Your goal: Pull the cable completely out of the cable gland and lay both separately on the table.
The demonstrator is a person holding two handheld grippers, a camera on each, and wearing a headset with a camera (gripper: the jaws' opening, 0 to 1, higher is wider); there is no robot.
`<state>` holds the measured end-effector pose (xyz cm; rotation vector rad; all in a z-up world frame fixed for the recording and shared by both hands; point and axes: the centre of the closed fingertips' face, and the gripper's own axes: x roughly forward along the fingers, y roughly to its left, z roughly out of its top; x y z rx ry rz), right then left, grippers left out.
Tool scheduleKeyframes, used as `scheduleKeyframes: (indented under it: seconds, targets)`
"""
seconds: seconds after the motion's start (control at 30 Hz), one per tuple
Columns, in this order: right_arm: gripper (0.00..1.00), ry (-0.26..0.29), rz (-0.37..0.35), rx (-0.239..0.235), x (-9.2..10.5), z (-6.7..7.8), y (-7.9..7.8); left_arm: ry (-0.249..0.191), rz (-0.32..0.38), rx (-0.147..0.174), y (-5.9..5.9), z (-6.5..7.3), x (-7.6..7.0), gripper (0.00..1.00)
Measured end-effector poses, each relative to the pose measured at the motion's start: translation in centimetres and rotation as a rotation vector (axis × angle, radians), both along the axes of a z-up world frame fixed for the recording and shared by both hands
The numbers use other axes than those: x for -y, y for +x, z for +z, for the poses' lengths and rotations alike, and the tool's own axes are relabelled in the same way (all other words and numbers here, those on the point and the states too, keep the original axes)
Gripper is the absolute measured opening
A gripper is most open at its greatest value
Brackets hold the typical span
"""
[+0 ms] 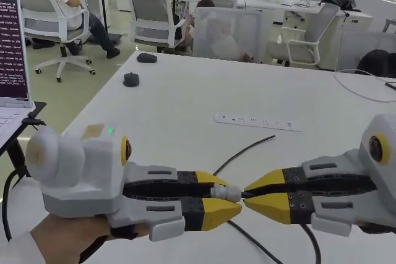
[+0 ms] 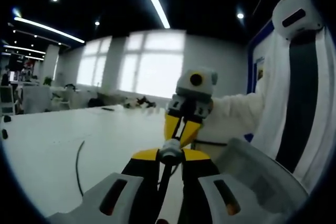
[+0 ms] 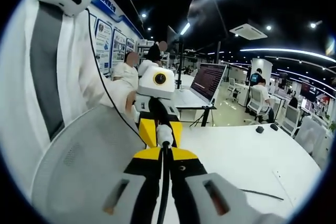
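1. Hanging in the air above the near part of the table (image 1: 185, 109), the cable gland (image 1: 226, 193) is a small pale plug with the black cable (image 1: 247, 148) threaded through it; neither lies separately on the table yet.
2. Its long axis runs left to right in the head view, in line with both grippers, and the cable follows that line through it.
3. The left gripper (image 1: 230, 194) comes in from the left, its yellow jaws clenched on the gland.
4. The right gripper (image 1: 249, 195) comes in from the right, almost tip to tip with the left. Its jaws are clamped on the cable just beside the gland, and in the right gripper view the cable runs back between them.
5. The slack cable trails down onto the table, both far and near of the grippers.
6. Judging from this, the pull should go straight along that axis, with the hands drawn apart left and right; a sideways tug could bind the cable in the gland.
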<state>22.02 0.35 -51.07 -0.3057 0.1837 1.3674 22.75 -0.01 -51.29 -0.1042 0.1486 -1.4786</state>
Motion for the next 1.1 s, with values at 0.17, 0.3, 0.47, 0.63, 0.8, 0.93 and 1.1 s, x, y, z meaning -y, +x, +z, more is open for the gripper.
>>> scheduleKeyframes:
  seconds: [0.17,0.3,0.47,0.63,0.8,0.93,1.1]
  targets:
    - [0.04,0.012,-0.009,0.0,-0.1,0.0,0.1,-0.003,0.01,0.004,0.2,0.1,-0.1,0.16]
    - [0.04,0.005,-0.002,0.003,-0.1,-0.2,0.0,0.008,0.011,0.016,0.2,-0.1,-0.1,0.16]
    - [0.04,-0.003,-0.025,-0.002,0.7,-1.0,0.4,0.023,0.03,0.016,0.6,-0.3,-0.4,0.16]
    - [0.04,-0.022,-0.076,-0.023,2.4,-2.3,0.6,0.029,0.052,0.017,1.2,-0.4,-0.7,0.16]
    - [0.03,-0.041,-0.115,-0.039,4.0,-3.3,0.6,0.027,0.062,0.012,1.3,-0.4,-0.8,0.16]
    - [0.03,-0.074,-0.156,-0.053,5.6,-4.6,0.8,0.019,0.074,0.007,1.6,-0.2,-1.0,0.16]
    - [0.03,-0.124,-0.199,-0.073,7.5,-6.3,1.1,0.015,0.085,0.009,1.8,-0.1,-1.2,0.16]
